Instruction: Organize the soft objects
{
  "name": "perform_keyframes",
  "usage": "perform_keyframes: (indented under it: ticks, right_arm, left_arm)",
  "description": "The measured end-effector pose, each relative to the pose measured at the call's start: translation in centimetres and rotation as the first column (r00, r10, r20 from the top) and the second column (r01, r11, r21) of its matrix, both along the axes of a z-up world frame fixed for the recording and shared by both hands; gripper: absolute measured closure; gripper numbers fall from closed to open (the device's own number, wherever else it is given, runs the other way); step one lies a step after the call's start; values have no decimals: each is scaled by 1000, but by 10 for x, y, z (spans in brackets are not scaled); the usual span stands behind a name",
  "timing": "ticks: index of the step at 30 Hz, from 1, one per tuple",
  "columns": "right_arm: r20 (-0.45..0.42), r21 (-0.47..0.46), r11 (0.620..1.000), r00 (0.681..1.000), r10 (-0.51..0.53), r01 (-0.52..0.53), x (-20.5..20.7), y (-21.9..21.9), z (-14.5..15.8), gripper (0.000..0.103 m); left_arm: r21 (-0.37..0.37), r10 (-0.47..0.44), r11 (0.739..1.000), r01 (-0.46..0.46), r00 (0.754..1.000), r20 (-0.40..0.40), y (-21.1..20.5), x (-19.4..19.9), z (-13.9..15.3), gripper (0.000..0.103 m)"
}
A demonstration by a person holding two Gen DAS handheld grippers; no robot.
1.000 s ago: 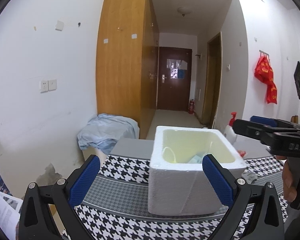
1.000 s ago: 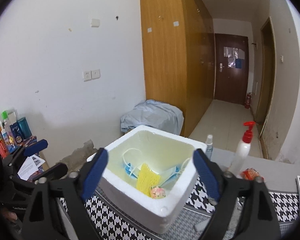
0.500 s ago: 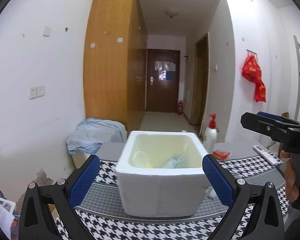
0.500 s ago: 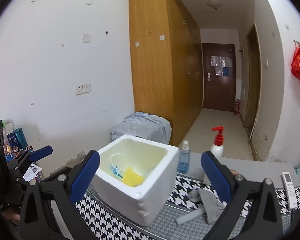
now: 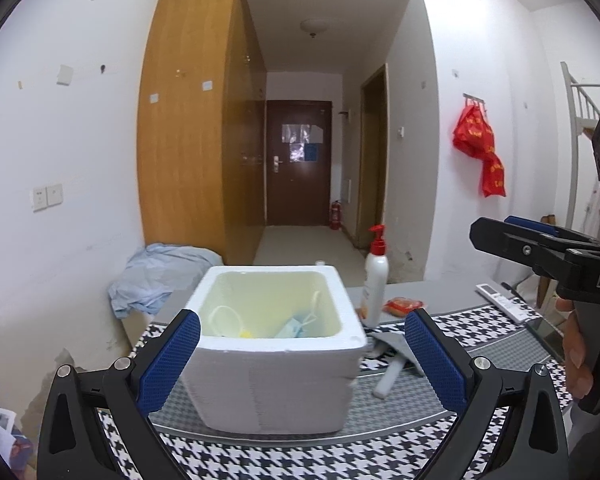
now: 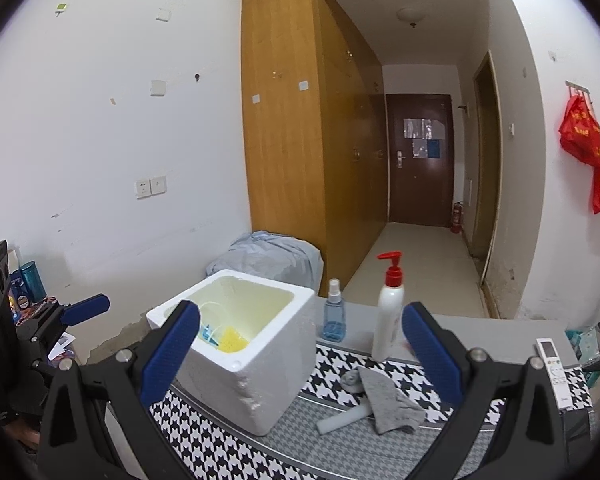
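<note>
Over the last second both cameras have drawn back and up from the white foam box [image 5: 272, 364], so that the tabletop [image 6: 340, 432], laid with black-and-white houndstooth mats, now shows much more of its right side. A second ago the right view looked almost straight down into the box; now the box sits at the left of that view and the things right of it have come into sight.

Both claws are empty with their blue-padded fingers spread wide: the left claw [image 5: 300, 360] frames the box, and the right claw [image 6: 300, 352] hangs over the stretch between the box and the white pump bottle with the red head [image 6: 388, 320].

Inside the box lie pale blue face masks [image 5: 292, 326] with white ear loops and a yellow mesh pad [image 6: 230, 340], which reads as soft things already sorted.

Still out on the tabletop, just right of the box, are a crumpled grey cloth [image 6: 388, 396] and a pale grey cylinder [image 6: 342, 420] lying partly under it. Judging by the pull-back, the last drop is done and the cloth looks like the next pick, likely for the right claw. The small blue spray bottle [image 6: 334, 316] and white remote control [image 6: 554, 368] near the right edge are hard and probably stay.
</note>
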State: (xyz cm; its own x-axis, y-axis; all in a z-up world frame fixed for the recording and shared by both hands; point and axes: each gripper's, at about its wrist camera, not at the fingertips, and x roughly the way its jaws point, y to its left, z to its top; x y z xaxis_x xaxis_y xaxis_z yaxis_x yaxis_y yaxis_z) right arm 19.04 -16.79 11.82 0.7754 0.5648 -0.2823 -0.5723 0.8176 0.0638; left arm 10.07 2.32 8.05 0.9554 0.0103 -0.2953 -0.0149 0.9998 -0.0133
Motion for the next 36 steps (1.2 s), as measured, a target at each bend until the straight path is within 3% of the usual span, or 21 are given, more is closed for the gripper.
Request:
perform_keyframes:
  ticks: [16, 36]
  right_arm:
    - [20, -17, 991, 991, -135, 136, -9, -40, -11, 1]
    - [-38, -65, 979, 980, -197, 194, 6, -65, -37, 1]
  left_arm:
    - [-2, -150, 989, 150, 989, -10, -44, 11, -14, 1]
    - [-5, -213, 977, 214, 974, -82, -71, 34, -37, 1]
